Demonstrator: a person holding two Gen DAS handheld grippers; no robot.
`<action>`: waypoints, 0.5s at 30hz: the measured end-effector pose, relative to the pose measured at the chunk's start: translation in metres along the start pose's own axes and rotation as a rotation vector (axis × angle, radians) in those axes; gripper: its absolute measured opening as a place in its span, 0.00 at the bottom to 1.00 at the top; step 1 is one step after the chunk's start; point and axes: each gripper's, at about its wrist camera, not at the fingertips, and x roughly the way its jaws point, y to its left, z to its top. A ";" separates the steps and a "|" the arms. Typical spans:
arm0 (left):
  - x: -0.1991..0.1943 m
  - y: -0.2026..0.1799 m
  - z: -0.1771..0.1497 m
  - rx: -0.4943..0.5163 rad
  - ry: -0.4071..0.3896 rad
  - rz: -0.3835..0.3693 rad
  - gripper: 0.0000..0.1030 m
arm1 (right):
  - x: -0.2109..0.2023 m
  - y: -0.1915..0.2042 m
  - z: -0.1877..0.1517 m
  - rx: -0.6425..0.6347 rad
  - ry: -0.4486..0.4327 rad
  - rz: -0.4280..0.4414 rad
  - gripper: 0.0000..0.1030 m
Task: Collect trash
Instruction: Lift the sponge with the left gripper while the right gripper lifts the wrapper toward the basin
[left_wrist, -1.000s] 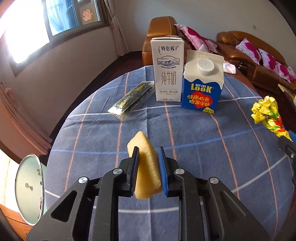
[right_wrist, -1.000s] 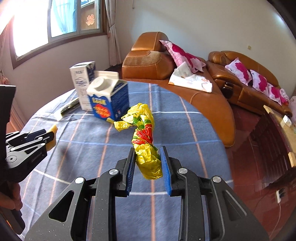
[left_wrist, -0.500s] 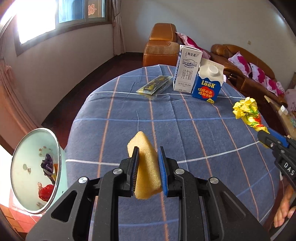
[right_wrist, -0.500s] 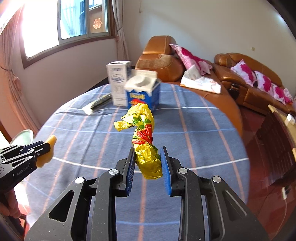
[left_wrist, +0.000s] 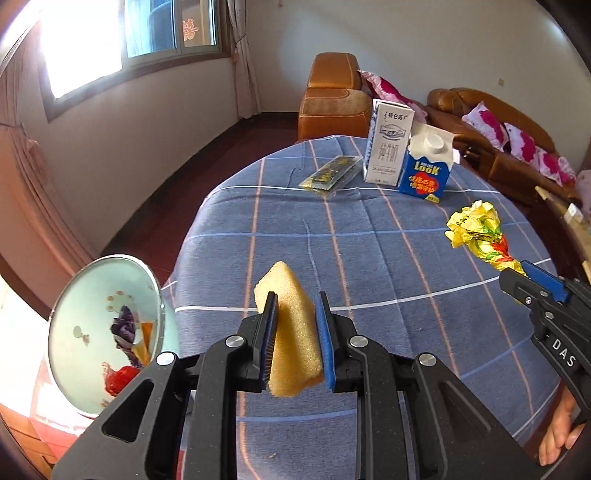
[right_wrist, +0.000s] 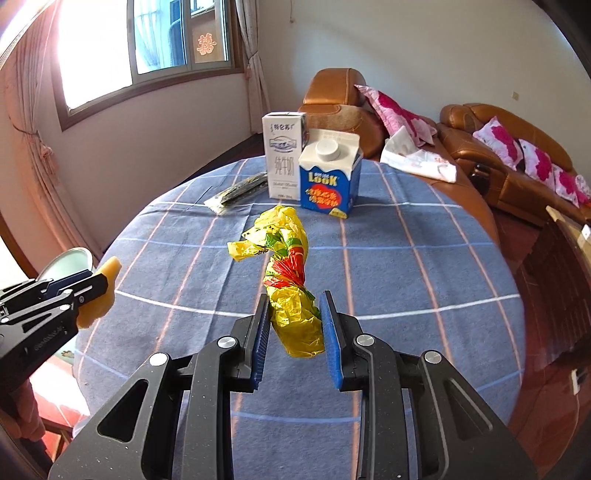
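Observation:
My left gripper (left_wrist: 295, 314) is shut on a yellow sponge (left_wrist: 291, 332), held above the near part of the blue checked tablecloth (left_wrist: 369, 258). My right gripper (right_wrist: 293, 314) is shut on a crumpled yellow wrapper (right_wrist: 291, 280) with red and green print, also held over the table. The wrapper (left_wrist: 476, 229) and right gripper (left_wrist: 532, 280) show at the right of the left wrist view. At the left edge of the right wrist view sit the sponge (right_wrist: 99, 295) and the left gripper (right_wrist: 81, 286). A pale green bin (left_wrist: 107, 332) with scraps inside stands low at the left, beside the table.
A white milk carton (left_wrist: 388, 144), a blue carton (left_wrist: 426, 166) and a flat dark packet (left_wrist: 330, 173) stand at the table's far side. Brown sofas (right_wrist: 498, 155) with pink cushions lie behind. A person's hand (left_wrist: 557, 432) shows at the lower right.
Both grippers have drawn back from the cartons toward the near left side of the table, each keeping its hold. The bin has come further into the left wrist view.

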 end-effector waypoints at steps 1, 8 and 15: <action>0.000 0.001 -0.001 0.003 0.002 0.011 0.20 | 0.000 0.002 -0.001 0.000 0.002 0.004 0.27; -0.004 0.013 -0.007 -0.005 0.010 0.049 0.20 | -0.006 0.019 -0.002 -0.023 -0.002 0.028 0.27; -0.009 0.026 -0.014 -0.015 0.009 0.065 0.20 | -0.010 0.037 -0.004 -0.032 -0.002 0.043 0.27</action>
